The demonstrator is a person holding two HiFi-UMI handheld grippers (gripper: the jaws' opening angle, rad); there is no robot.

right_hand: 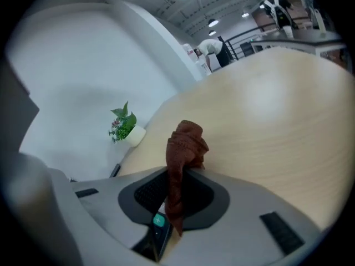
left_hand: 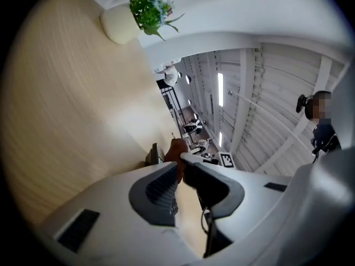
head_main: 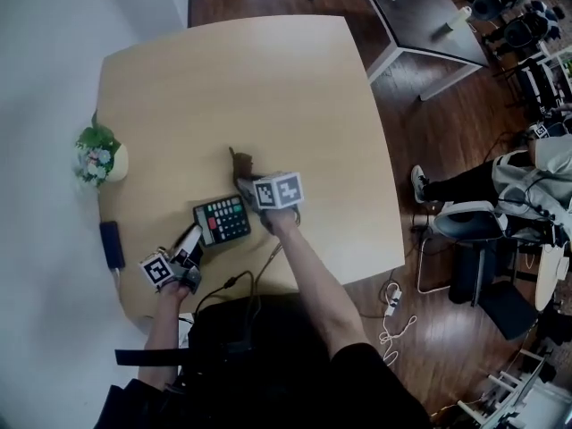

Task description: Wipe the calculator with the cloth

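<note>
A black calculator (head_main: 223, 220) with green and red keys lies flat on the beige table (head_main: 268, 88), near its front edge. My right gripper (head_main: 243, 183) hovers just beyond the calculator's far right corner, shut on a brown cloth (head_main: 239, 161). In the right gripper view the cloth (right_hand: 186, 143) bunches out past the jaws, and a tail hangs down over the calculator (right_hand: 158, 229). My left gripper (head_main: 190, 242) points level at the calculator's near left corner. Its jaws (left_hand: 182, 165) stand a narrow gap apart with bare table showing between them. The calculator's edge (left_hand: 151, 155) lies just past the tips.
A small potted plant (head_main: 98, 157) stands at the table's left edge. A dark flat device (head_main: 111, 244) lies nearer the front. A black cable (head_main: 237, 284) hangs over the front edge. Another table (head_main: 420, 16) and a seated person (head_main: 527, 181) are off to the right.
</note>
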